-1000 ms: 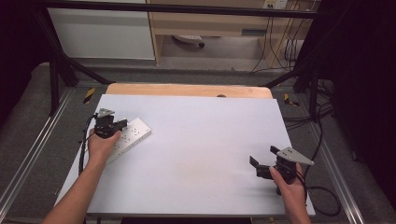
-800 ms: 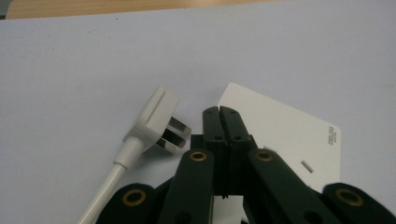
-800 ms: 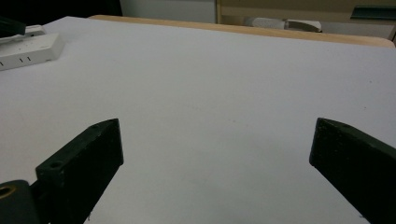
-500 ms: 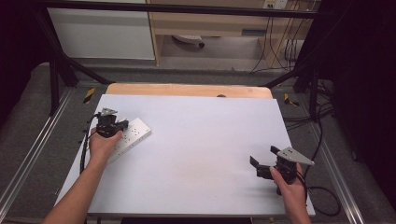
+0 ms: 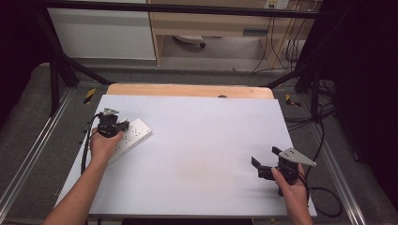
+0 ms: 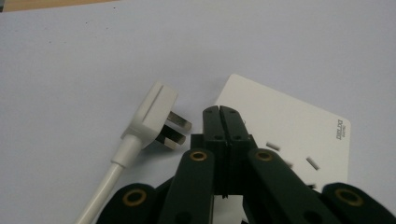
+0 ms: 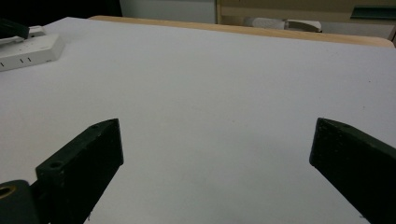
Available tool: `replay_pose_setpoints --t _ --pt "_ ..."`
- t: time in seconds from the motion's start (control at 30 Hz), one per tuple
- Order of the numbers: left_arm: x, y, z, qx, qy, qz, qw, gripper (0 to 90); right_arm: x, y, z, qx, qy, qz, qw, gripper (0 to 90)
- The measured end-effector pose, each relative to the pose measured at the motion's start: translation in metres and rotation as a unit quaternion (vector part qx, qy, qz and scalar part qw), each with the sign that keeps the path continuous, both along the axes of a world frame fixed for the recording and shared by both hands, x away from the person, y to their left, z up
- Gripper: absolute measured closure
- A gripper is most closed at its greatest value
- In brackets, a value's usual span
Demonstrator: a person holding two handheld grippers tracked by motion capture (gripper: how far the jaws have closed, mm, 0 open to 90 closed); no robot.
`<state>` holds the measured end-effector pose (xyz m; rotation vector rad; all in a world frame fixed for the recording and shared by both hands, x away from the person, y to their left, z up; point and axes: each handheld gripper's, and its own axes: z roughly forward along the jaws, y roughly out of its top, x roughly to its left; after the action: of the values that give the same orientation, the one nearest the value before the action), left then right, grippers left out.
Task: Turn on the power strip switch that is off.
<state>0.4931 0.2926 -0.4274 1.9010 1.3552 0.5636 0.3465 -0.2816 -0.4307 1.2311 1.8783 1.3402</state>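
Observation:
A white power strip [image 5: 136, 136] lies at the table's left, angled, with its slotted face up. My left gripper [image 5: 124, 125] hovers over its near end. In the left gripper view the jaws [image 6: 220, 113] are pressed together with nothing between them, their tip above the strip's rounded corner [image 6: 289, 123]. Just left of the jaws lies a white plug [image 6: 155, 112], prongs toward the strip, and its cable [image 6: 106, 186] runs down and out of view. My right gripper [image 5: 258, 168] rests open near the front right corner; its jaws [image 7: 219, 154] stand wide apart over bare table.
The white table top [image 5: 206, 140] has a wooden strip [image 5: 187, 90] along its far edge. Black frame bars and cables surround the table. From the right gripper view the power strip [image 7: 28, 49] sits far off at the left.
The left gripper has edged slightly right over the power strip. The right gripper has stayed where it was.

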Motion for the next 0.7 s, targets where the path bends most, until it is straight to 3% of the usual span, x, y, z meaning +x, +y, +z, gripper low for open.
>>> replay_pose_setpoints --t 0.7 --pt "0.0005 0.0011 -0.0004 0.002 0.012 0.003 0.9999 90.0 -0.0008 -0.0003 0.0004 -0.001 0.001 0.000 1.0000 3.1"
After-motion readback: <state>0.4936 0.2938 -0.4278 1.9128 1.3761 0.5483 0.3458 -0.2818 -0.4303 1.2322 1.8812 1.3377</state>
